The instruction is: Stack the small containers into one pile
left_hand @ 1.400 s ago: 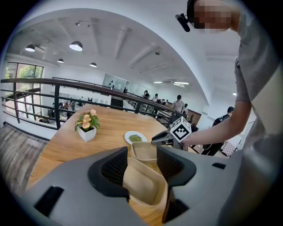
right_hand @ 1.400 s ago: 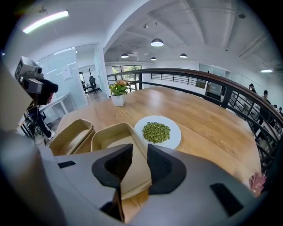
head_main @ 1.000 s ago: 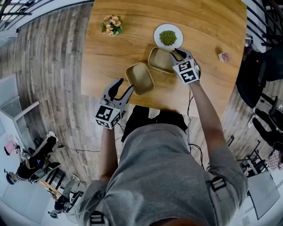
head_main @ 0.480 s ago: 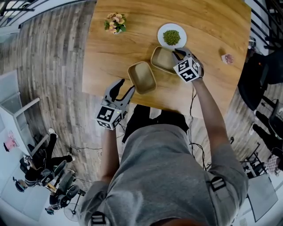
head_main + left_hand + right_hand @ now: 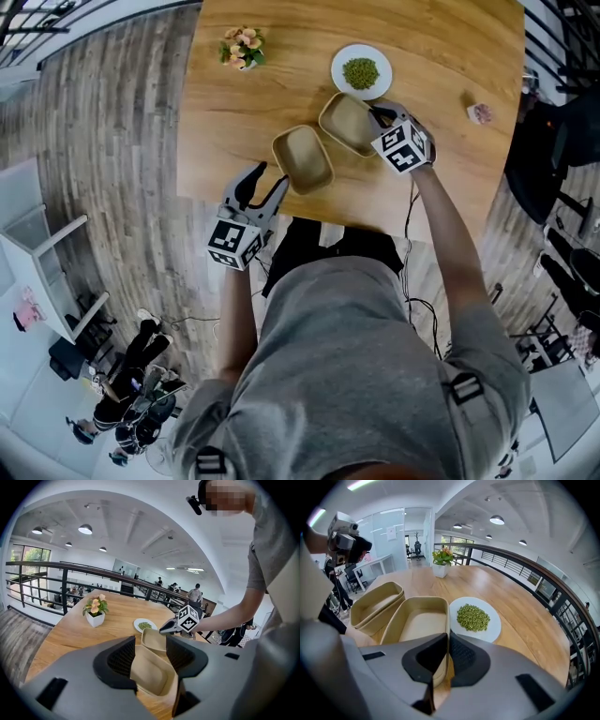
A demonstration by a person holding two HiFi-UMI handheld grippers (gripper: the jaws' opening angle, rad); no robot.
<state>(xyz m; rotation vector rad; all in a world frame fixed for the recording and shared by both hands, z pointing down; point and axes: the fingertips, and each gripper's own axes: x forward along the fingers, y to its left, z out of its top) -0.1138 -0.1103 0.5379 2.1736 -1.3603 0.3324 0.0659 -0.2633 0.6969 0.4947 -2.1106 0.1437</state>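
Two tan rectangular containers sit side by side on the wooden table [image 5: 234, 103]. My right gripper [image 5: 376, 114] [image 5: 446, 637] has its jaws closing over the near wall of the far container [image 5: 349, 122] [image 5: 419, 620], one pad inside and one outside, pressing on the rim. The near container [image 5: 302, 159] [image 5: 152, 674] [image 5: 375, 604] shows a double rim in the right gripper view. My left gripper [image 5: 270, 180] [image 5: 150, 656] hangs open at the table's front edge, aimed at the near container without touching it.
A white plate of green peas [image 5: 361, 73] [image 5: 474, 618] lies just beyond the far container. A small flower pot [image 5: 241, 47] [image 5: 95, 613] stands at the back left. A small pink object [image 5: 480, 113] rests near the right edge. A railing runs past the table.
The far container looks slightly turned under the right gripper, which stays on its wall. The left gripper has kept its place by the front edge.
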